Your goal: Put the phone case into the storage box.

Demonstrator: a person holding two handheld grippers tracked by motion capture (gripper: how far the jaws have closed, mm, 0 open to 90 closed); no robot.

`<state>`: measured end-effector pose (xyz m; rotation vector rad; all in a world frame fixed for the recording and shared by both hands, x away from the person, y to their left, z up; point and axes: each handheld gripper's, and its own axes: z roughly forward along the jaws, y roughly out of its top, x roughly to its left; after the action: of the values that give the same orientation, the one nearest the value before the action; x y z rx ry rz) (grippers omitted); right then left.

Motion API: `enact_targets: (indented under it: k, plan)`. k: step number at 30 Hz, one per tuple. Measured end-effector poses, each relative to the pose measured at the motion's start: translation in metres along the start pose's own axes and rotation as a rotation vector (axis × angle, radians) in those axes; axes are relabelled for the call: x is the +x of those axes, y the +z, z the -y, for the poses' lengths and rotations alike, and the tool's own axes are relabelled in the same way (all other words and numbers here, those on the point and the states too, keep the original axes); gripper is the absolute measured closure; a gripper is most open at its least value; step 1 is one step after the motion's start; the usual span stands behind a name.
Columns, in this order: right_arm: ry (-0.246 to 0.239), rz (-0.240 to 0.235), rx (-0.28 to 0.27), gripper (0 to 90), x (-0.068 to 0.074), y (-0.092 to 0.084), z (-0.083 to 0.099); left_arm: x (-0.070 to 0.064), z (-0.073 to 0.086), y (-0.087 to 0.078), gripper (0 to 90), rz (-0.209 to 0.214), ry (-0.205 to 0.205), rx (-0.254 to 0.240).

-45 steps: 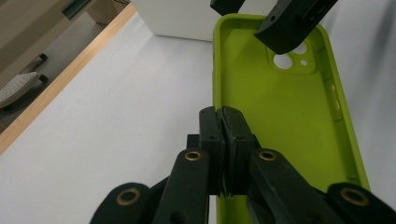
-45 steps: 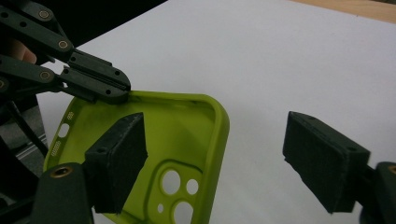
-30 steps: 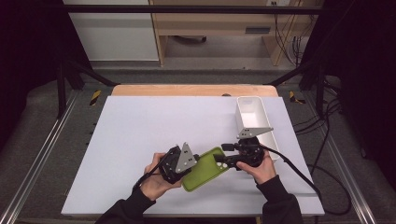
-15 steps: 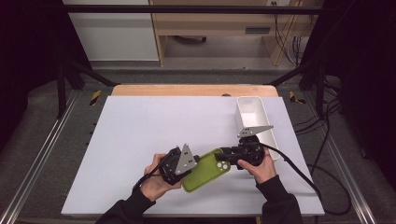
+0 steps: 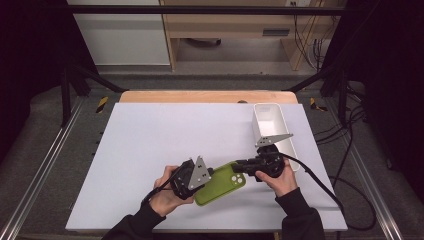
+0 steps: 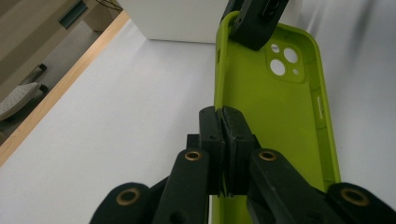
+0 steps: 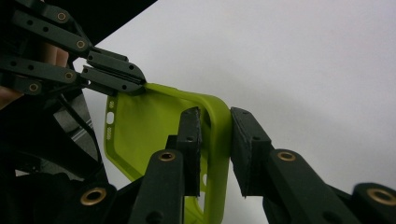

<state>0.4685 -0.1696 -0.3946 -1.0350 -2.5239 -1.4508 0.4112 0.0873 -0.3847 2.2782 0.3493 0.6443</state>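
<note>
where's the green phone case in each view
High view: the case lies low and centre on the table, between the left gripper and the right gripper.
Left gripper view: right of centre, its rim pinched between the fingers.
Right gripper view: centre-left, its corner between the fingers.
Shared landmark: the camera holes.

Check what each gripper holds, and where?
Left gripper pinches the green phone case by a side wall; right gripper clamps its camera-end rim.
</note>
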Motion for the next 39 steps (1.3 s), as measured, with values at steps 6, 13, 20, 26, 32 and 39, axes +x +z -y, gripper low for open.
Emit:
enact_targets:
  k: [6,13,20,26,32,39]
  plan:
    - [0.0,-0.01,0.017,77.5,0.0007,-0.0013,0.0003,-0.0007,0.0003,0.0002,88.0,0.004,0.011,0.006]
    - [-0.001,-0.016,0.033,79.0,0.0015,-0.0029,0.0006,-0.0009,0.0005,0.0007,88.0,0.01,0.024,0.012]
    - [-0.005,-0.012,0.033,79.4,0.0018,-0.0041,0.0009,-0.0007,0.0004,0.0017,87.6,0.021,0.02,0.013]
    - [-0.011,-0.004,0.026,79.6,0.0031,-0.0054,0.001,-0.0014,0.0,0.0043,86.2,0.023,0.024,0.022]
    - [-0.021,0.004,0.012,79.7,0.0037,-0.0079,0.0005,0.0012,-0.0004,0.0038,84.1,0.036,-0.008,0.004]
    - [-0.026,0.019,-0.011,79.7,0.004,-0.01,0.0,0.0082,0.0011,0.0012,73.6,0.067,-0.091,-0.045]
